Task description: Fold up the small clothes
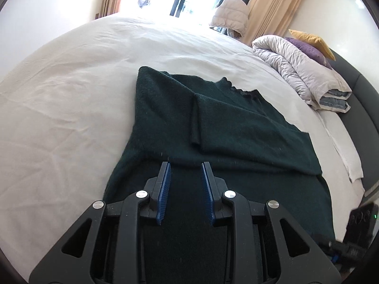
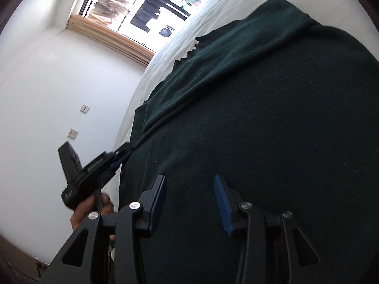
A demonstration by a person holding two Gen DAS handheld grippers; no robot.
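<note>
- The white bed [image 1: 59, 94] is seen bare along its left side, which leaves room for the fold to be laid flat.
- The left gripper [image 1: 186, 189] is held at the near edge of the bed, over the hem. Its jaws stand narrowly apart with dark knit in the gap. Whether the pads press on it cannot be told.
- The dark green sweater [image 1: 236, 123] is spread across the middle of the bed, neckline towards the far edge, with one flap already turned over its body.
- The right gripper [image 2: 191, 203] is poised over the sweater's near part. Its jaws are set wider and nothing is pinched between them.
- For a clean fold, the hem is best taken at two matching points, lifted level, carried towards the neckline, and laid down without dragging the lower layer.
- A rolled duvet [image 1: 296, 71] lies at the right edge, well apart from the sweater.
</note>
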